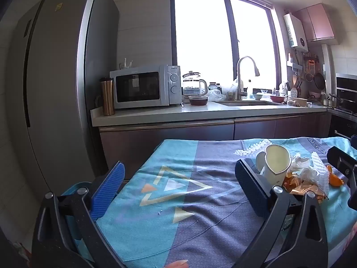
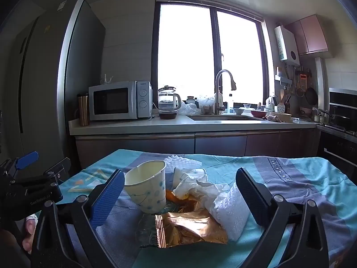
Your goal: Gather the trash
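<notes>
On the table (image 2: 301, 183) the cup (image 2: 146, 189) stands left of the tissue (image 2: 200, 186), with the wrapper (image 2: 187, 229) nearer. Behind, the counter (image 2: 156, 126) carries a microwave (image 2: 118, 100) left of the sink (image 2: 223, 118).

orange peel (image 1: 334, 179) partly behind foam (image 1: 321, 172).
</notes>
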### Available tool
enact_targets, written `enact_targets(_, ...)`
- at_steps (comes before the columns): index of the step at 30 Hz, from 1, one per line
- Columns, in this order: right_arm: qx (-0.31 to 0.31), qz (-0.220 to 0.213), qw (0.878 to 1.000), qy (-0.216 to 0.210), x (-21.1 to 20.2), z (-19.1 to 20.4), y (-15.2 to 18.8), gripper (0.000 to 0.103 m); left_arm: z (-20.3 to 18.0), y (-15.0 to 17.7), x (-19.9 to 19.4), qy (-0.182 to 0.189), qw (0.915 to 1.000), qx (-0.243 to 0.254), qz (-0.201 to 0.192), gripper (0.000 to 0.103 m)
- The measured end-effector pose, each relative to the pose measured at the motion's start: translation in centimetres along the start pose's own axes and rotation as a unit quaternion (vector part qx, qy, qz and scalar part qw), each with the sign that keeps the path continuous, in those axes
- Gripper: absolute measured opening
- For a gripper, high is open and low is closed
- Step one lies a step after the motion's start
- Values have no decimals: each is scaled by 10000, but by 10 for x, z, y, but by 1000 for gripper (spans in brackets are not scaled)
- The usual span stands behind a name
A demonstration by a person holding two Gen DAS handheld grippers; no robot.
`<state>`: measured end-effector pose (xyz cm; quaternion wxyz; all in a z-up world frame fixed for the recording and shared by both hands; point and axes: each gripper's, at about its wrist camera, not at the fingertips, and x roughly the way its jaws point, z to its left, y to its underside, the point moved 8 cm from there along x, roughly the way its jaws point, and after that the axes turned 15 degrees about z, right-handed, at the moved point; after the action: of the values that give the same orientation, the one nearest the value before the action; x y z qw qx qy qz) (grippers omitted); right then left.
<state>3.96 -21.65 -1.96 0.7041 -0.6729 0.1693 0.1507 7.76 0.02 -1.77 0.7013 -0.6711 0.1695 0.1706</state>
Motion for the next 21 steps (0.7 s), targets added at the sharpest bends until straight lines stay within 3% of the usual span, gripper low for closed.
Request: enact_targets(21, -47, 17, 10000, -81, 2, 6, 0, 96, 1, 1, -2, 18, 10000, -25, 14, 97)
